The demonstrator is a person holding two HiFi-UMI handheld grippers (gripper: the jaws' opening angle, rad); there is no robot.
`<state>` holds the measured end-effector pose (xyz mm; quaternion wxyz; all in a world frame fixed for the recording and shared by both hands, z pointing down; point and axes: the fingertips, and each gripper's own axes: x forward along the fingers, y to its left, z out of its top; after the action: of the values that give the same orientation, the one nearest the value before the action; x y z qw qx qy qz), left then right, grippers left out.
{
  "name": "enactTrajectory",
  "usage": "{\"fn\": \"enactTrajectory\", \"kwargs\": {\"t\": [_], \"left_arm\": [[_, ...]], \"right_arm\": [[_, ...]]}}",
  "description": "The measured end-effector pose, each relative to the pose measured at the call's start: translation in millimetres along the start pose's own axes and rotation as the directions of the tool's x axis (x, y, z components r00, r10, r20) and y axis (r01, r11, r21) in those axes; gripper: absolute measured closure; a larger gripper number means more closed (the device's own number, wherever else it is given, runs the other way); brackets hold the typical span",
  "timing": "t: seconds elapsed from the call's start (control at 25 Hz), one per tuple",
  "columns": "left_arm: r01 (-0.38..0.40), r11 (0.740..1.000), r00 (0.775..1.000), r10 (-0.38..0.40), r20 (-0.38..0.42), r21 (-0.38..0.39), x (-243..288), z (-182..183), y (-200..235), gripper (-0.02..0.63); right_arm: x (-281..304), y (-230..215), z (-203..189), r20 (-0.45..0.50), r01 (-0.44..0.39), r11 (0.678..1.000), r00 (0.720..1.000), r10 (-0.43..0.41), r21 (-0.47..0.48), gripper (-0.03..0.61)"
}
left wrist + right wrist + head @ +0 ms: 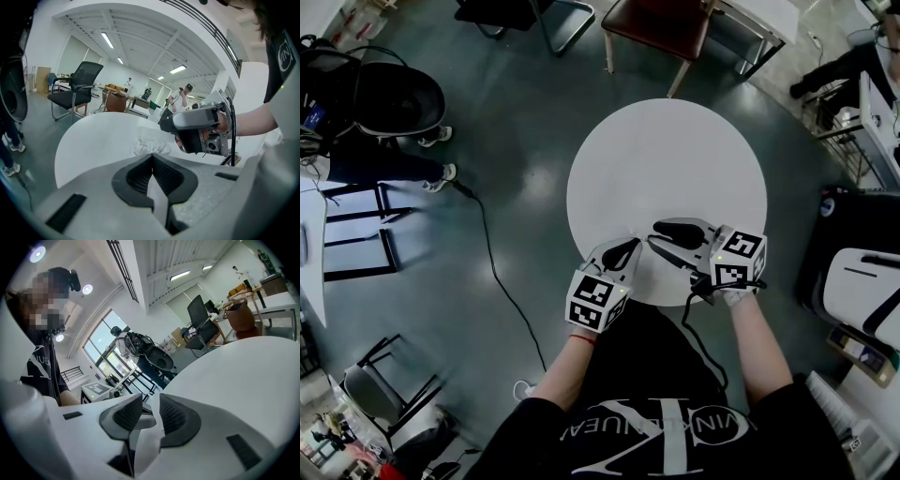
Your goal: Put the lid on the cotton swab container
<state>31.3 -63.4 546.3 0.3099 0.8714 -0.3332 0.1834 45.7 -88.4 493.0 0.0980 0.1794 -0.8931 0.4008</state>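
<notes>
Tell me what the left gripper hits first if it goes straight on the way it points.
Probably the cotton swab container, its white swab heads showing just past the closed jaws of the left gripper, on the round table; exact depth is unclear.

Round white table [666, 159] directly below you, standing on a dark grey floor [525, 131]. Beyond its far edge you see a brown chair [659, 22] on metal legs. To your left, a black cable [490, 267] trails across the floor. At table level, a black office chair [77, 89] stands beside the table, long ceiling lights [107, 40] run overhead, and people [186, 93] stand far back in the room.
</notes>
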Motion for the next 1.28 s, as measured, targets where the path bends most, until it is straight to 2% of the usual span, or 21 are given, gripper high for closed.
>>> {"fn": "enactTrajectory", "kwargs": {"t": [0.12,0.24,0.36,0.56,0.72,1.0,1.16,1.28], "left_arm": [[0.000,1.000,1.000,0.000,0.003,-0.001,-0.2,-0.6,1.8,0.607],[0.000,1.000,1.000,0.000,0.004,-0.004,0.9,-1.5,3.4,0.607],[0.002,1.000,1.000,-0.002,0.001,-0.004,-0.9,-6.0,1.8,0.607],[0.000,1.000,1.000,0.000,-0.006,0.001,-2.4,-10.4,-2.4,0.607],[-0.036,0.999,0.999,0.036,0.012,0.017,-10.8,-5.7,4.1,0.607],[-0.067,0.993,0.990,0.054,0.128,0.098,-17.9,35.5,-0.1,0.607],[-0.060,0.982,0.994,0.043,0.100,0.180,-4.5,43.2,-4.3,0.607],[-0.070,0.974,0.995,0.053,0.082,0.213,1.2,46.8,-4.3,0.607]], "right_arm": [[1.6,-4.8,-4.4,0.006,0.031,0.999,1.000,-0.031,0.031,0.501],[3.7,-11.6,-9.9,-0.010,0.079,0.996,0.997,-0.079,0.034,0.566],[6.2,-11.7,-14.3,-0.019,0.111,0.994,0.994,-0.110,0.025,0.575],[6.5,-15.5,-15.5,-0.047,0.177,0.983,0.983,-0.179,-0.043,0.575],[9.4,-16.0,-15.2,-0.055,0.199,0.975,0.977,-0.204,-0.095,0.575],[9.9,-12.2,-18.4,-0.081,0.251,0.921,0.955,-0.286,-0.298,0.575],[9.4,-14.6,-16.8,-0.070,0.261,0.916,0.953,-0.295,-0.306,0.575],[7.8,-17.6,-12.3,-0.063,0.270,0.911,0.951,-0.303,-0.311,0.575]]}}
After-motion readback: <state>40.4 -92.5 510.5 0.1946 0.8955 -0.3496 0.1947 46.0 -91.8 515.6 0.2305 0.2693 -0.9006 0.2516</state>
